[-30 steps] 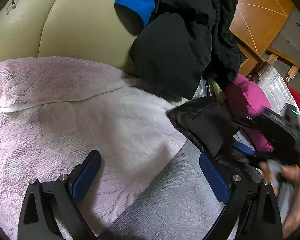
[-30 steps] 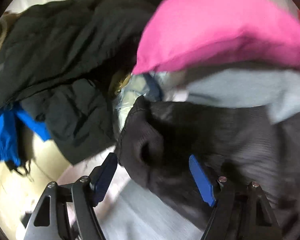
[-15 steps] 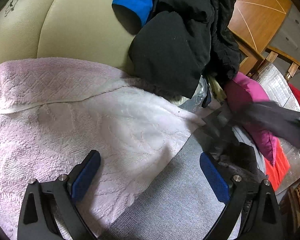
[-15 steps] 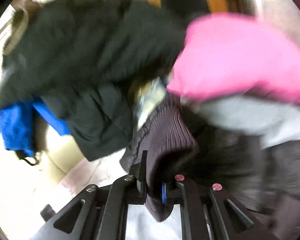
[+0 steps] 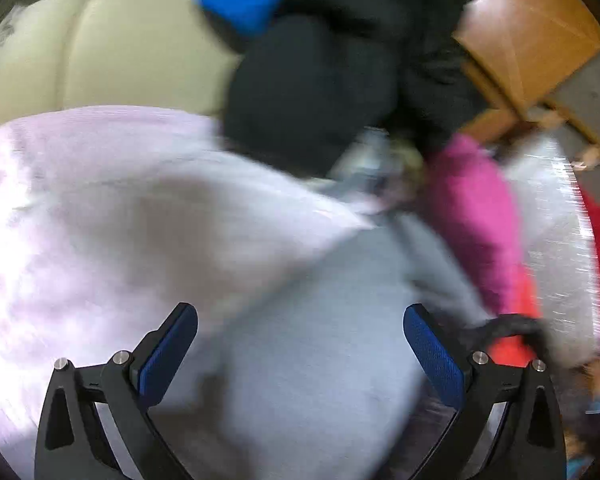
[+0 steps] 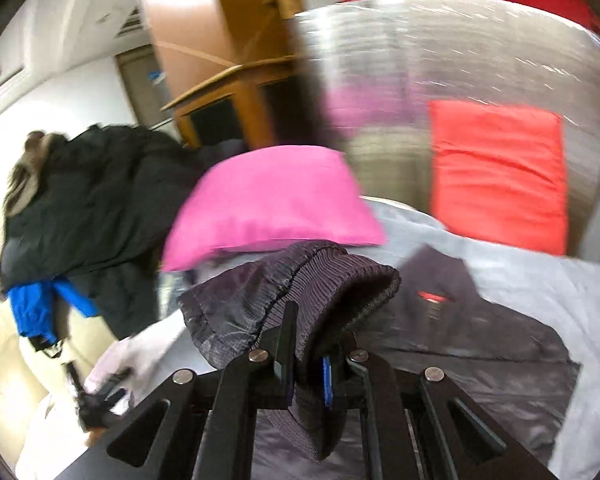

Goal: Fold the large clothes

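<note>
The dark grey-purple jacket with a ribbed knit cuff point(image 6: 300, 304) lies spread over a pale grey sheet point(image 6: 532, 280), its body trailing off to the right, while the cuff end is lifted and pinched between the right tongs point(image 6: 306, 372), whose fingers are drawn in tight on the ribbed fabric. Just behind the cuff sits a bright pink cushion point(image 6: 272, 204), and behind that a silvery quilted cover point(image 6: 460, 52) with an orange-red rectangular cloth point(image 6: 500, 176) on it. To the left a heap of black coats point(image 6: 96, 200) with a blue garment point(image 6: 36, 304) rests on a cream leather sofa point(image 6: 4, 376).

The left tongs point(image 5: 300, 360) hover wide apart with nothing between them, above the grey sheet point(image 5: 308, 360) and beside a pale pink textured blanket point(image 5: 80, 216). This view is blurred.
</note>
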Tool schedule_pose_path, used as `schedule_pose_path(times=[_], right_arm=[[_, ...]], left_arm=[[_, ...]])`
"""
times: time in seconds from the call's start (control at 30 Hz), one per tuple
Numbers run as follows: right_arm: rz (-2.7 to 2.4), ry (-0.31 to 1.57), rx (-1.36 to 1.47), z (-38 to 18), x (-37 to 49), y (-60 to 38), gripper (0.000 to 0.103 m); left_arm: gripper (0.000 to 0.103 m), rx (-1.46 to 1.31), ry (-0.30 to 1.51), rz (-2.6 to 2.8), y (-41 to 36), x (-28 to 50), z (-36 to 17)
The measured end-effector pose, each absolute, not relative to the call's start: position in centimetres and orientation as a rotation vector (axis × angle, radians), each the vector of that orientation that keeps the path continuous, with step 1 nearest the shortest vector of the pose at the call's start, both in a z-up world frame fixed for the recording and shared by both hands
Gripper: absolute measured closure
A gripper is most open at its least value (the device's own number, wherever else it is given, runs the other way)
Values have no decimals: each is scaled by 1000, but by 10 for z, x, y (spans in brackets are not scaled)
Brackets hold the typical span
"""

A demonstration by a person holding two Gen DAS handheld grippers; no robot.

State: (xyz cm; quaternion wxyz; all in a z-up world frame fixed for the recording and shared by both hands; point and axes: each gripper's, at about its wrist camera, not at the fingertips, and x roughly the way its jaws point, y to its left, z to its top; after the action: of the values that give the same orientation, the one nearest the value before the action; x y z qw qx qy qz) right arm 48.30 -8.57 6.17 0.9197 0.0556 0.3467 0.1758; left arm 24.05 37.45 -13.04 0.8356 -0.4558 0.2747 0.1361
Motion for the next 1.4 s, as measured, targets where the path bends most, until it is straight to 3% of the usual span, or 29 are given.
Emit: schedule_pose_path(times=[0.13, 0.3, 0.97, 1.03, 1.07, 1.13, 1.27, 1.4], right_arm=[[332, 726, 123, 46, 491, -109, 93], [327, 724, 141, 39, 499, -132, 93], [354, 635, 36, 77, 504, -163, 93], [363, 608, 26, 86, 498, -161, 93], [363, 588, 22, 92, 495, -161, 93], [370, 534, 23, 107, 484, -163, 93], [328, 461, 39, 101, 462, -190, 93], [123, 709, 32, -2, 489, -237, 94]], left_arm=[[1, -1048, 604, 23, 322, 272, -102], [1, -1354, 713, -249, 255, 335, -117], [2, -1600, 794, -112, 214, 386, -163], [30, -1537, 809, -96, 218, 391, -160], [50, -1484, 834, -91, 220, 394, -155], [69, -1431, 815, -93, 225, 391, -146], [83, -1236, 873, -76, 208, 385, -156], [85, -1100, 999, -48, 187, 384, -177]])
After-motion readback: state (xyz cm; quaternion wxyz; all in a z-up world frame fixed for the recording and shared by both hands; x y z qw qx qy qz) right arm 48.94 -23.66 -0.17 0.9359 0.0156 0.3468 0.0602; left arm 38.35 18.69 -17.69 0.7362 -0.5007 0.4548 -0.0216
